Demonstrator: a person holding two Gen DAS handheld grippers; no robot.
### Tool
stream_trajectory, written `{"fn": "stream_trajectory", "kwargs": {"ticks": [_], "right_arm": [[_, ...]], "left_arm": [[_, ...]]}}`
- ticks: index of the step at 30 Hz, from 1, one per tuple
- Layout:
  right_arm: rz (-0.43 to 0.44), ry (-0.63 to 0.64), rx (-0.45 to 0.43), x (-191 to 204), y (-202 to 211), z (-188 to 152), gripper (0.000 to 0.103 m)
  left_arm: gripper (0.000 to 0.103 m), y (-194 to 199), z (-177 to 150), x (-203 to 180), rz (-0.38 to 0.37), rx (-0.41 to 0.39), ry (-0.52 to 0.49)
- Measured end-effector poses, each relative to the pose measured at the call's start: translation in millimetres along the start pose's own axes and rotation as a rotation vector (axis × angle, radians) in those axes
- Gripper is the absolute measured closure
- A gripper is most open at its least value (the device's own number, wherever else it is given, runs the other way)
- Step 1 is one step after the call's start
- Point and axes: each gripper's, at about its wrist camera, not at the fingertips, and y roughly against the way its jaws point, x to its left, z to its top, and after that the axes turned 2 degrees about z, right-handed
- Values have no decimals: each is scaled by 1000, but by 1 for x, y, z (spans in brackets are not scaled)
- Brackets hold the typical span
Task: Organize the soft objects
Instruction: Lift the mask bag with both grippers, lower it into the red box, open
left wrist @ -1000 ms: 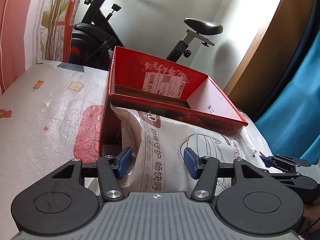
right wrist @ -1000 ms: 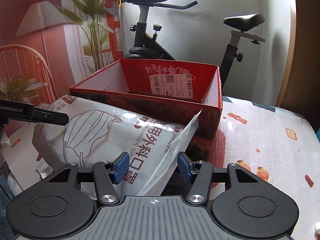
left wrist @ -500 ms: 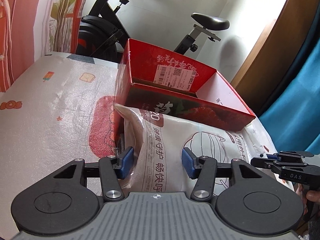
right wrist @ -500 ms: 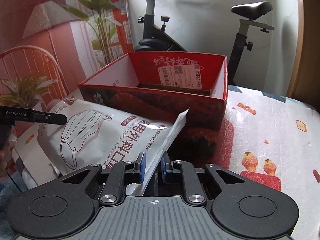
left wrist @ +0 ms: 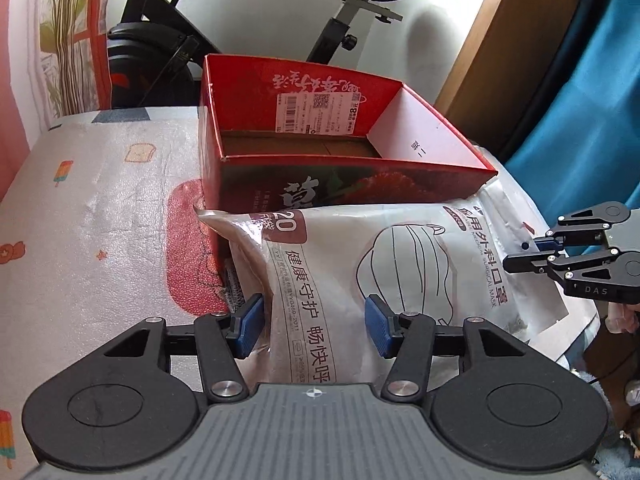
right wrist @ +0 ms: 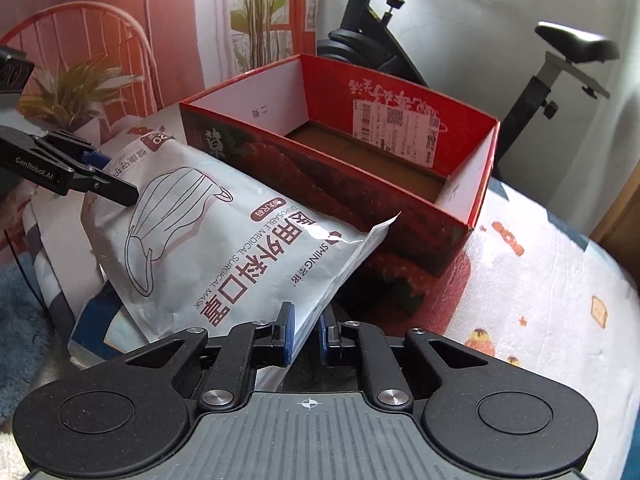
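Mask pack lies tilted against the near wall of the red box, long axis spanning both tools: right tool closing on its corner edge; left tool half-spread astride the opposite end.

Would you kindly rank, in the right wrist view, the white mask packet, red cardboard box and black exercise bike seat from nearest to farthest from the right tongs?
1. White mask packet, its edge between the right tongs.
2. Red cardboard box, just behind the packet, centre.
3. Black exercise bike seat, upper right, beyond the box.
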Motion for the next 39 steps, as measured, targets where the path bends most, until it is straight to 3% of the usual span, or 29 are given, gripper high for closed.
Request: {"fn": "stream_trajectory", "kwargs": {"ticks": [9,13,17,22,28,39], "right_arm": [[-126,136,-223,7,50,34,92],[-231,208,-293,-6,54,64,92],[-350,264,-332,-21,36,94,92],[-386,273,-329,-54,4,124,92],[-357,252,-284,-94,-40,154,92],[-355,215,-172,-130,-116,164,92]], "left_arm": [[48,42,12,-4,16,-173,22],[47,53,39,-16,81,-288,-9],[47,36,76,-28,135,-352,-30],[47,7,121,-24,158,-355,12],[47,-23,159,-8,179,-331,37],[50,-91,200,4,249,-257,-13]]}}
